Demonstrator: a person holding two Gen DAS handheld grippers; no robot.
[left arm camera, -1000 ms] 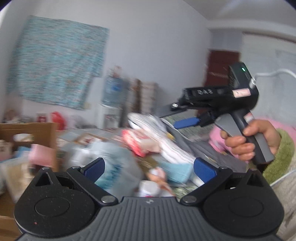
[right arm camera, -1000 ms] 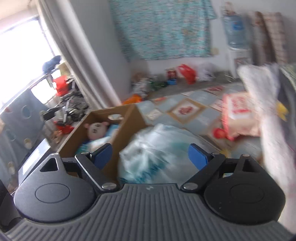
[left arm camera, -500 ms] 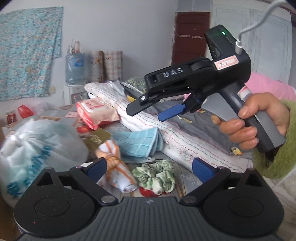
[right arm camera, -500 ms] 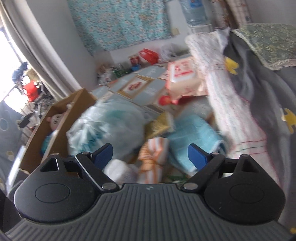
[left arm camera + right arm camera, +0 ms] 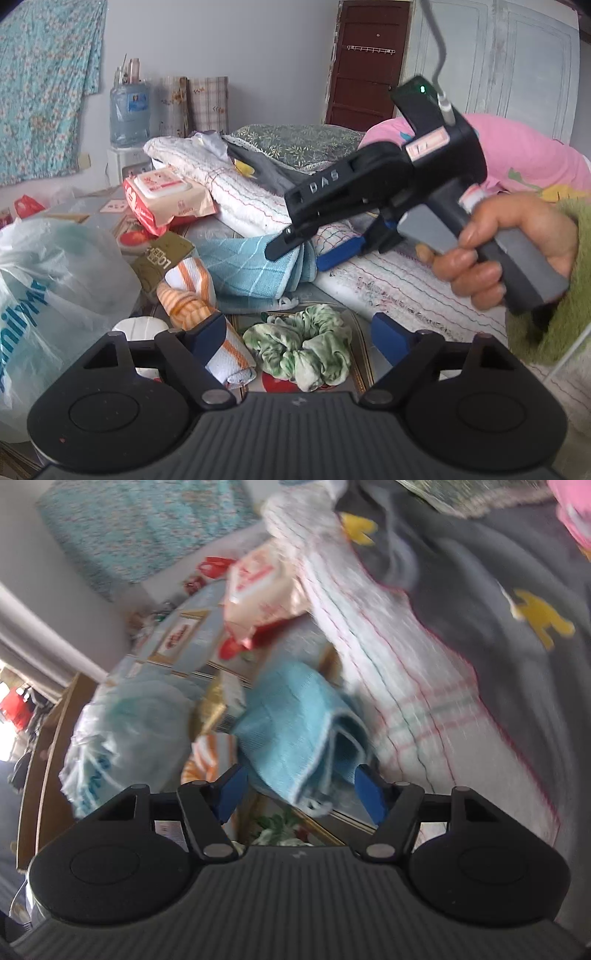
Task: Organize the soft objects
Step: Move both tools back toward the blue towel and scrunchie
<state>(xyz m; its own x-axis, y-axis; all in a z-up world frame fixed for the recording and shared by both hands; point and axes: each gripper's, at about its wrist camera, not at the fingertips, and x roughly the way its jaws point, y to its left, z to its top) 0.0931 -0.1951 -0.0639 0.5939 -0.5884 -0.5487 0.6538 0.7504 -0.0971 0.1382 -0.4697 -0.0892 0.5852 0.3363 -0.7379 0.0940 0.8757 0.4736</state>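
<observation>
the left gripper (image 5: 295, 334) is pointing down at a slant over the cluttered bench (image 5: 364, 360), its jaws wide apart and closing, gripping nothing. a green scrunchie (image 5: 303, 349) is lying on the bench between its fingers, and a rolled orange-striped cloth (image 5: 201, 314) is lying just beside the left finger, partly behind it. a white plastic bag (image 5: 55, 295) is bulging at the near left.

a little further off, a hand (image 5: 498, 247) in a green sleeve (image 5: 554, 295) is gripping the handle of the right gripper (image 5: 301, 794), which is tilting down toward the left of the left wrist view. its jaws are about half open and closing around the folded edge of a blue towel (image 5: 295, 723); the towel is sitting between the blue pads, but whether they are pressing on it yet i cannot tell, as the right wrist view is blurred.

the towel is lying on the bench against a white quilt (image 5: 251, 195). beyond it a pack of wipes (image 5: 166, 195) is leaning on the quilt, with a grey blanket (image 5: 498, 590) and a pink pillow (image 5: 517, 155) further back. a water bottle (image 5: 129, 110) is standing by the far wall.
</observation>
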